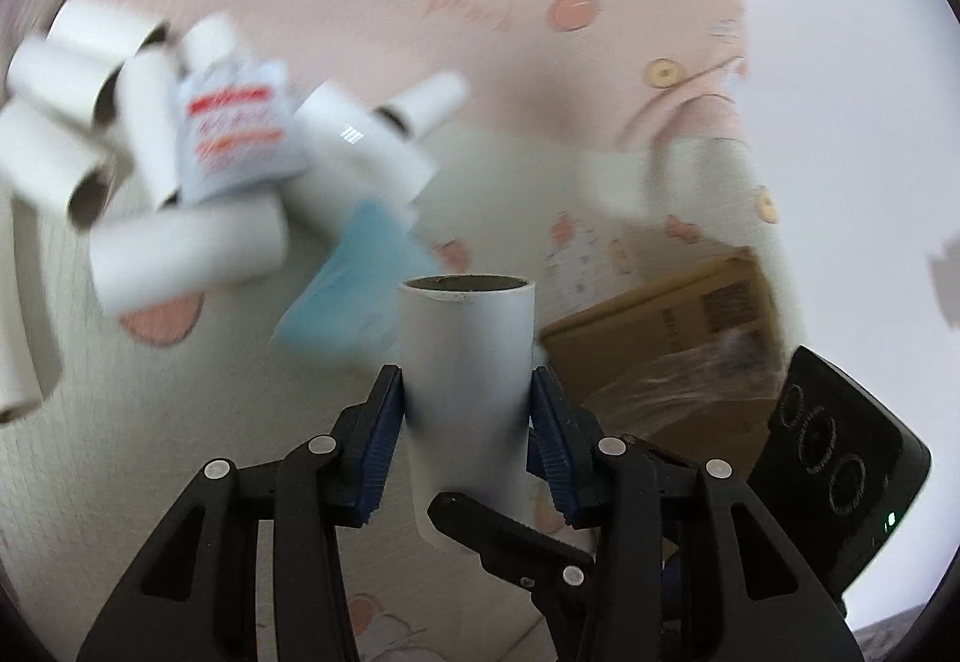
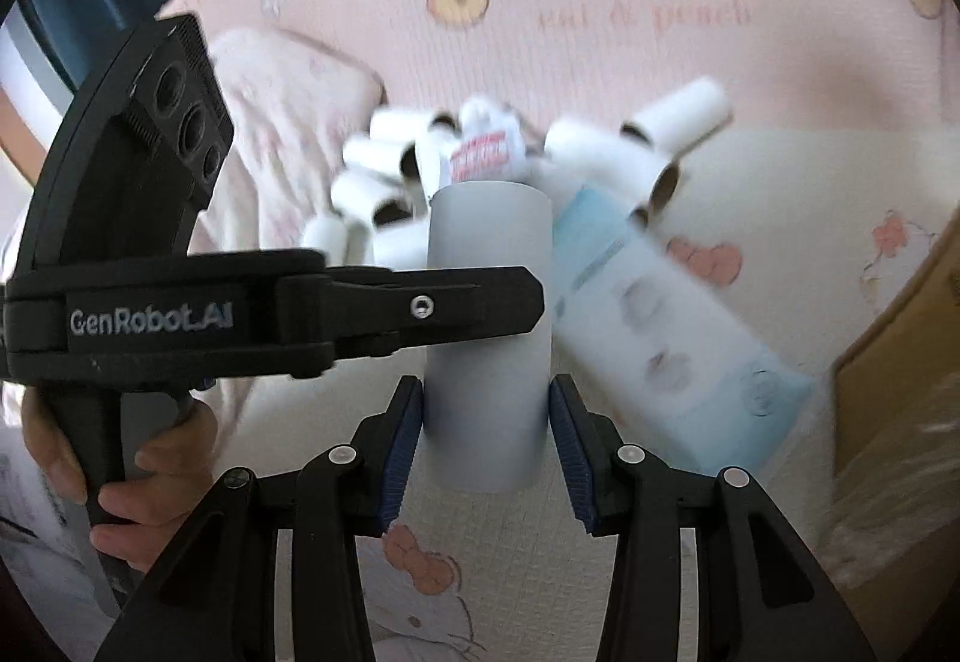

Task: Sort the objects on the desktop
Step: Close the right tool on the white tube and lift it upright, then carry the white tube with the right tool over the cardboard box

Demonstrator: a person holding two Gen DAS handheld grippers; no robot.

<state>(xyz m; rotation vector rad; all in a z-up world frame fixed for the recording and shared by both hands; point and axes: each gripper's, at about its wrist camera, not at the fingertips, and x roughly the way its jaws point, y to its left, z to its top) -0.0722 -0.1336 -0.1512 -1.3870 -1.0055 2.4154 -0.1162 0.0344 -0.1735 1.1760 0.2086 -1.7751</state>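
A pink cartoon sheet [image 2: 372, 2] covers the surface. A cardboard box [image 1: 678, 326] stands at its right edge. On the sheet lies a blue packet [image 2: 660, 326], beside a pile of white rolls [image 1: 138, 134] with a small sachet [image 1: 237, 134] on top. One white tube [image 1: 468, 362] is held above the sheet: the left tongs [image 1: 468, 410] and the right tongs [image 2: 487, 422] both pinch it from its two sides.

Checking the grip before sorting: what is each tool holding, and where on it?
Both hold one white cardboard tube: the left tool and the right tool each clamp its side wall, near mid-length.
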